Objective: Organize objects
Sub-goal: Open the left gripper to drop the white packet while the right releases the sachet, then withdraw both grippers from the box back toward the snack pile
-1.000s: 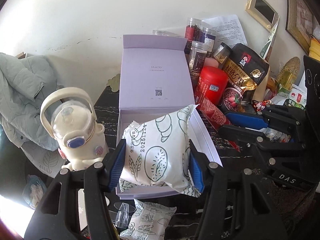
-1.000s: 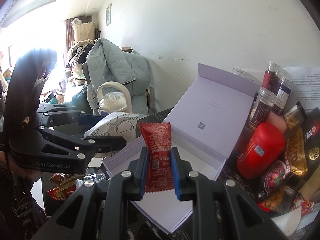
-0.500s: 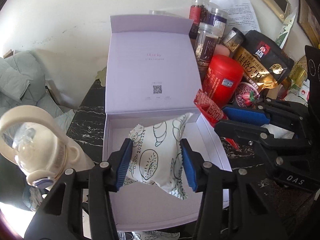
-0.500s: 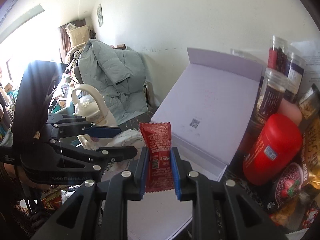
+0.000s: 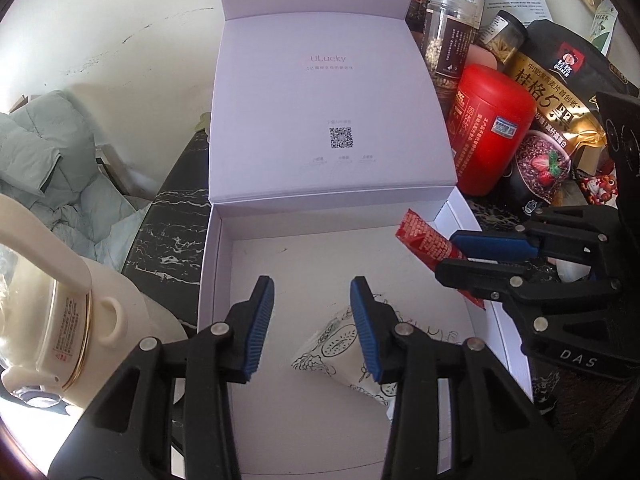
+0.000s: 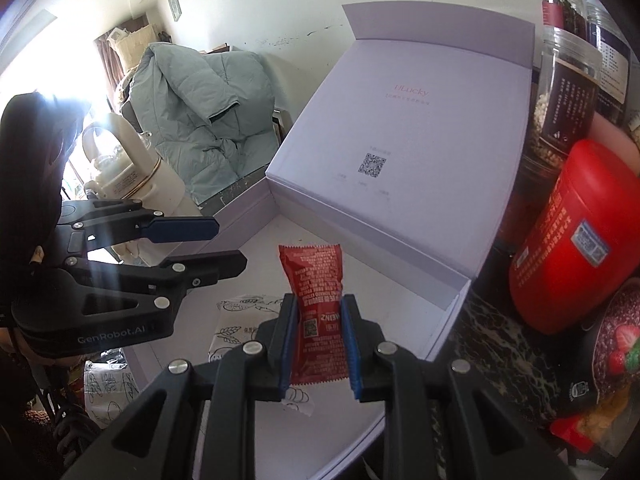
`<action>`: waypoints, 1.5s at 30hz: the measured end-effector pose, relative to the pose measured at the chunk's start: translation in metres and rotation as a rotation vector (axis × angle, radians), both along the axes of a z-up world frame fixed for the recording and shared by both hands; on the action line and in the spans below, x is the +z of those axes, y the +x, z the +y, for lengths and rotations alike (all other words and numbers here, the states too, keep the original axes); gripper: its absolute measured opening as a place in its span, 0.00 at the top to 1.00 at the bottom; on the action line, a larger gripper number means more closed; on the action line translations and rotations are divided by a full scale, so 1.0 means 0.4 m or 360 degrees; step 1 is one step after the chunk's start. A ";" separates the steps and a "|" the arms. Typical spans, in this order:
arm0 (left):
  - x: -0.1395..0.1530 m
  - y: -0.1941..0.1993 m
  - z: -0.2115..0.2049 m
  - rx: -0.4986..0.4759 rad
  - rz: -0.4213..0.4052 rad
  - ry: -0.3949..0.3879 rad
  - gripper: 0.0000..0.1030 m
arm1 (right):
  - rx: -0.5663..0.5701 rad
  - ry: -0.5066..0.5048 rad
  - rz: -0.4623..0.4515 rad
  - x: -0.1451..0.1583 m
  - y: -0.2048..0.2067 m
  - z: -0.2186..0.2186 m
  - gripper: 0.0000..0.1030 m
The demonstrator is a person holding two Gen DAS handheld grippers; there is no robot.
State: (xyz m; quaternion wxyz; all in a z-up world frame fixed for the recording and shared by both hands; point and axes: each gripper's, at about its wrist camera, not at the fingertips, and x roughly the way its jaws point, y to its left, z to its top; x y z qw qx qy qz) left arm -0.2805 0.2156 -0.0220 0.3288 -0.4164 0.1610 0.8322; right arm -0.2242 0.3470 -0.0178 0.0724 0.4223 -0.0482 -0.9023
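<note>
A lilac gift box [image 5: 208,264] stands open on the dark marble table, its lid [image 5: 332,100] upright at the back. A white bread packet [image 5: 340,344] printed with loaves lies on the box floor, partly under my left gripper's right finger. My left gripper [image 5: 312,284] hovers over the box; its jaws are closing with nothing between them. My right gripper [image 6: 318,312] is shut on a red ketchup sachet [image 6: 316,272], held upright above the box's right side. The same sachet [image 5: 428,240] and right gripper [image 5: 446,254] show in the left wrist view.
A cream bottle [image 5: 48,320] stands left of the box. A red canister [image 5: 492,132], clear jars [image 5: 448,36] and an oat bag [image 5: 560,92] crowd its right. A green jacket [image 5: 40,160] lies behind. Another bread packet [image 6: 108,384] rests outside the box.
My left gripper has let go of the bread packet, which now lies in the box, and its jaws have narrowed. Both grippers came down closer over the box. The right keeps the sachet.
</note>
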 end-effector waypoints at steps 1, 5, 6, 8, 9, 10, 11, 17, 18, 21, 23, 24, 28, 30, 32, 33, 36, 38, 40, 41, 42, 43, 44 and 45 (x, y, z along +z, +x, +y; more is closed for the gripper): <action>-0.001 0.000 0.001 0.0000 0.0005 -0.0009 0.63 | 0.0008 0.0005 -0.0010 -0.006 -0.002 -0.002 0.79; -0.005 0.005 0.004 -0.0008 0.0004 -0.0034 0.63 | 0.0029 -0.0002 -0.0039 -0.017 -0.009 -0.005 0.79; -0.006 0.007 0.003 -0.0006 0.0006 -0.0034 0.63 | 0.0035 -0.0010 -0.0047 -0.019 -0.009 -0.005 0.79; -0.006 0.009 0.002 0.0001 0.0009 -0.0042 0.63 | 0.0055 -0.0006 -0.0065 -0.026 -0.011 -0.008 0.79; -0.006 0.010 0.002 0.0004 0.0009 -0.0045 0.63 | 0.0054 -0.0001 -0.0071 -0.028 -0.011 -0.008 0.78; -0.005 0.012 0.001 0.0004 0.0008 -0.0048 0.63 | 0.0052 -0.0003 -0.0074 -0.029 -0.011 -0.007 0.78; -0.005 0.012 0.001 0.0004 0.0007 -0.0053 0.63 | 0.0051 -0.0006 -0.0075 -0.028 -0.011 -0.007 0.78; 0.010 0.017 -0.002 0.0020 0.0007 -0.0065 0.62 | 0.0041 -0.0010 -0.0064 -0.013 -0.005 -0.009 0.75; 0.014 0.018 -0.003 0.0023 0.0007 -0.0063 0.62 | 0.0030 -0.0013 -0.0063 -0.010 -0.005 -0.007 0.75; 0.027 0.023 -0.008 0.0037 0.0020 -0.0056 0.59 | 0.0003 -0.0016 -0.0056 0.003 0.002 -0.001 0.75; 0.036 0.025 -0.011 0.0053 0.0032 -0.0054 0.52 | -0.0028 -0.0006 -0.0071 0.009 0.004 0.002 0.74; 0.041 0.027 -0.013 0.0062 0.0040 -0.0048 0.49 | -0.0046 0.0005 -0.0073 0.014 0.006 0.004 0.72; 0.062 0.036 -0.019 0.0092 0.0073 -0.0039 0.44 | -0.0089 0.0047 -0.0049 0.038 0.021 0.005 0.68; 0.072 0.041 -0.023 0.0096 0.0082 -0.0037 0.42 | -0.0104 0.0069 -0.0028 0.053 0.031 0.001 0.63; 0.081 0.047 -0.027 0.0104 0.0095 -0.0034 0.39 | -0.0118 0.0098 -0.0007 0.068 0.042 -0.002 0.57; 0.086 0.050 -0.030 0.0112 0.0102 -0.0029 0.37 | -0.0125 0.0110 0.0005 0.076 0.047 -0.005 0.54; 0.100 0.054 -0.040 0.0138 0.0113 -0.0023 0.28 | -0.0153 0.0132 0.0037 0.094 0.060 -0.011 0.46; 0.109 0.056 -0.047 0.0158 0.0122 -0.0014 0.26 | -0.0194 0.0163 0.0048 0.104 0.068 -0.012 0.41; 0.118 0.059 -0.054 0.0183 0.0135 -0.0009 0.22 | -0.0242 0.0193 0.0055 0.115 0.078 -0.009 0.40; 0.122 0.062 -0.059 0.0192 0.0142 -0.0005 0.19 | -0.0263 0.0207 0.0062 0.121 0.084 -0.009 0.39; 0.127 0.065 -0.062 0.0199 0.0152 0.0001 0.17 | -0.0277 0.0219 0.0074 0.127 0.089 -0.010 0.39; 0.131 0.069 -0.066 0.0203 0.0161 0.0006 0.17 | -0.0281 0.0226 0.0085 0.132 0.093 -0.012 0.37; 0.136 0.074 -0.069 0.0205 0.0172 0.0009 0.16 | -0.0283 0.0234 0.0098 0.138 0.099 -0.013 0.31; 0.141 0.078 -0.072 0.0206 0.0182 0.0012 0.15 | -0.0282 0.0244 0.0110 0.144 0.104 -0.017 0.26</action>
